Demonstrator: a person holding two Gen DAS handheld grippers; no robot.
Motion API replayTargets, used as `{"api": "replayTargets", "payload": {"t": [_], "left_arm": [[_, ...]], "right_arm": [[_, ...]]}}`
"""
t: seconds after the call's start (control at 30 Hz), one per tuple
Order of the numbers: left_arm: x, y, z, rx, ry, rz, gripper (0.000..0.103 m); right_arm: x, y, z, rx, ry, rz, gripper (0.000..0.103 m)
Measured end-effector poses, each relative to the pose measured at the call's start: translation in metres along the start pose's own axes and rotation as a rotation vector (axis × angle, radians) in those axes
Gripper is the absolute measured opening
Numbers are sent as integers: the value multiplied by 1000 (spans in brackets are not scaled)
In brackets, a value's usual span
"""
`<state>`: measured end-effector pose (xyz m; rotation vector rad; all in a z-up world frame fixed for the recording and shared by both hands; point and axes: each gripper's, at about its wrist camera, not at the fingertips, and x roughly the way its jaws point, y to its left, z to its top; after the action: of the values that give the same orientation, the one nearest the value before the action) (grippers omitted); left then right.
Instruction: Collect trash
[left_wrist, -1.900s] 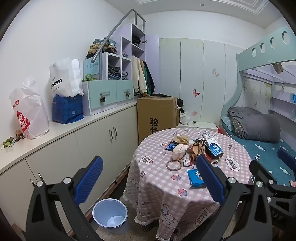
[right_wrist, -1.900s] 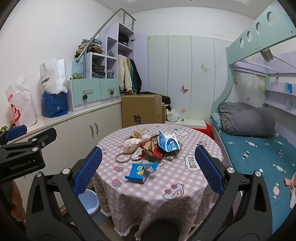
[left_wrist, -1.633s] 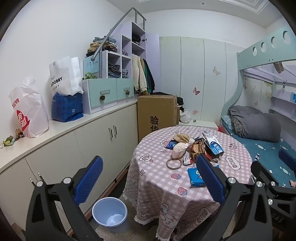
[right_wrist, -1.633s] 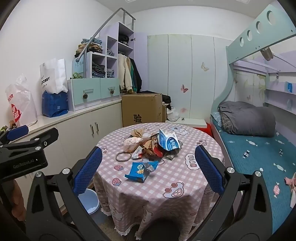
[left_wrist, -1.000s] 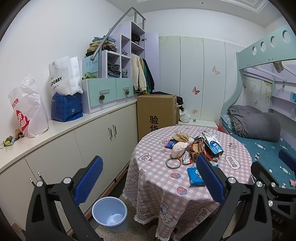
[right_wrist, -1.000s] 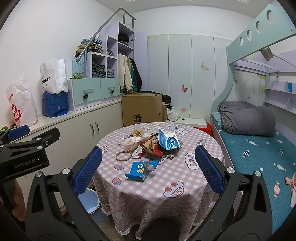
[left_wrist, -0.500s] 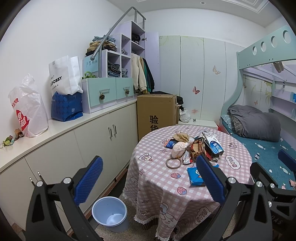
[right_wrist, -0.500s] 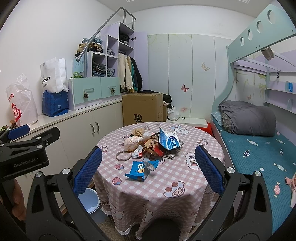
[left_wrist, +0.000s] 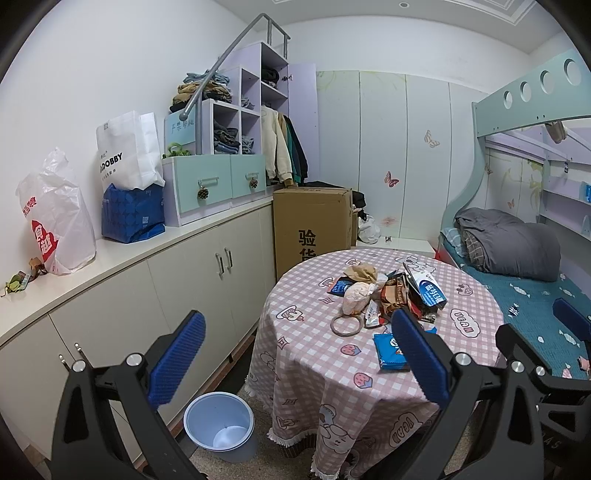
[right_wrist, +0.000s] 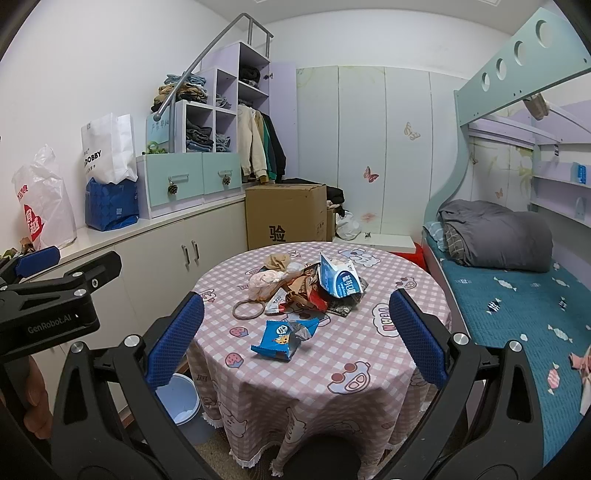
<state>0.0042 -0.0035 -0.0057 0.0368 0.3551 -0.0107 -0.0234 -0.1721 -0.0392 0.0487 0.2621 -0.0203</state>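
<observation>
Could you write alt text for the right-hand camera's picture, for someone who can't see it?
An open right gripper faces a round table strewn with trash, a blue snack wrapper nearest. A blue bin stands on the floor beside it.

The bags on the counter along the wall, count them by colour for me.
White plastic bag with red print: 1
White paper bag: 1
Blue bag: 1
Total: 3

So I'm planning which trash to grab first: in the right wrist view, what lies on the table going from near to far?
Blue cookie wrapper → brown ring → pink crumpled bag → tan crumpled paper, on the round table.
</observation>
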Motion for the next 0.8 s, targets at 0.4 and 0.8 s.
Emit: {"api": "replayTargets", "payload": {"t": [0.4,0.8], "left_arm": [[0,0,0,-1,1,1,99],[1,0,-2,-2,3,1,99]], "right_arm": [[0,0,0,-1,1,0,98],[1,2,-4,-2,6,2,98]]}}
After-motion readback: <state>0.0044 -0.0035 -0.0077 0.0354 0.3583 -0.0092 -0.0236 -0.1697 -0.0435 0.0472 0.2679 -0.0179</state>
